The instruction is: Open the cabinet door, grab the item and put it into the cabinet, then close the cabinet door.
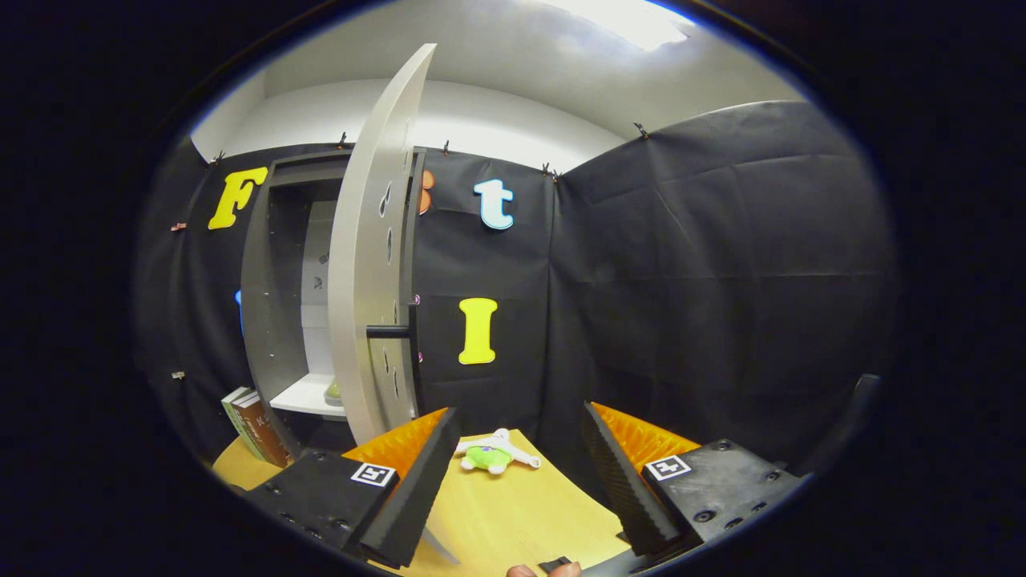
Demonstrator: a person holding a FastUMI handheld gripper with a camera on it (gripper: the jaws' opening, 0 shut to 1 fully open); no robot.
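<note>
The grey cabinet (276, 304) stands at the back left of the wooden table, its pale door (365, 264) swung wide open toward me, edge-on, with a black bar handle (389, 330). A white shelf (309, 396) shows inside, with a small greenish object (333, 392) on it. A small green and white plush toy (493, 455) lies on the table just ahead of my fingers, a little beyond their tips. My gripper (517, 441) is open, the black ridged fingers (417, 489) wide apart with nothing between them.
Two books (255, 426) lean against the cabinet's left side on the table (513, 513). Black cloth walls close the booth behind and to the right. A fingertip (521, 571) shows at the table's near edge beside a small black object (555, 564).
</note>
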